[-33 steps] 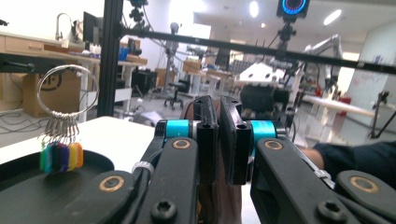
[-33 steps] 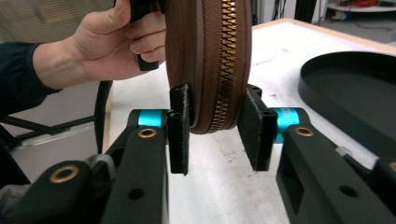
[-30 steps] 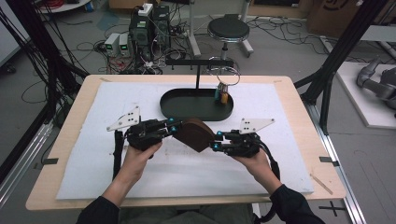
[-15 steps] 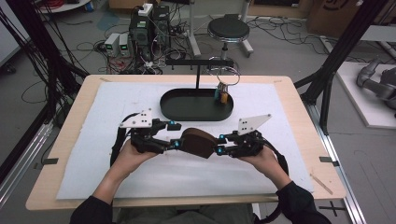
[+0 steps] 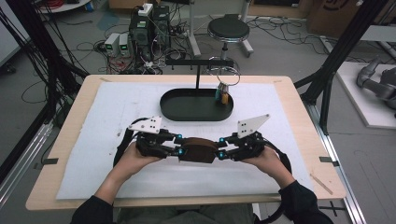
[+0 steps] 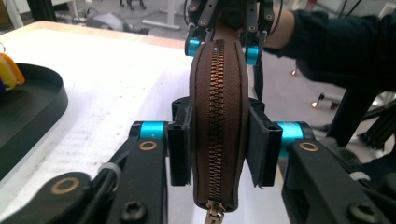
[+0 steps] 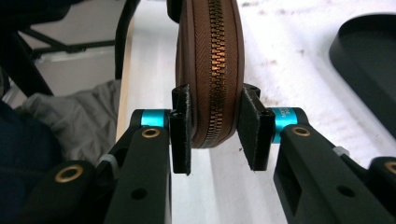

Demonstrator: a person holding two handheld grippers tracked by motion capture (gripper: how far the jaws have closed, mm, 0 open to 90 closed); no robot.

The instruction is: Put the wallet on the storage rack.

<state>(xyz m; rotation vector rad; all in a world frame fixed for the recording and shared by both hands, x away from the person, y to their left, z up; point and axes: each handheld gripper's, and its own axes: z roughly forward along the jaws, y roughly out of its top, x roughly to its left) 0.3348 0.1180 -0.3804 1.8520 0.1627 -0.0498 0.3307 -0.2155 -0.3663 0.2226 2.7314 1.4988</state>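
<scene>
A brown zippered pouch (image 5: 198,149) hangs between my two grippers above the white mat (image 5: 112,116), near the table's front middle. My left gripper (image 5: 179,149) is shut on its left end and my right gripper (image 5: 218,154) on its right end. In the left gripper view the pouch (image 6: 219,93) stands edge-on with its brass zipper facing the camera, the left gripper (image 6: 219,140) clamping both sides. The zipper pull hangs at the bottom. In the right gripper view the right gripper (image 7: 214,133) pinches the pouch (image 7: 210,60) at its rounded end.
A black oval tray (image 5: 187,109) sits beyond the pouch at mid-table, with a black T-shaped stand (image 5: 198,65) rising from it. A key ring with coloured tags (image 5: 224,95) hangs at the tray's right end. The table's front edge (image 5: 187,203) is close below the hands.
Both grippers have carried the pouch a little toward the person and levelled it out, spreading apart so that it stretches lengthwise between them.
</scene>
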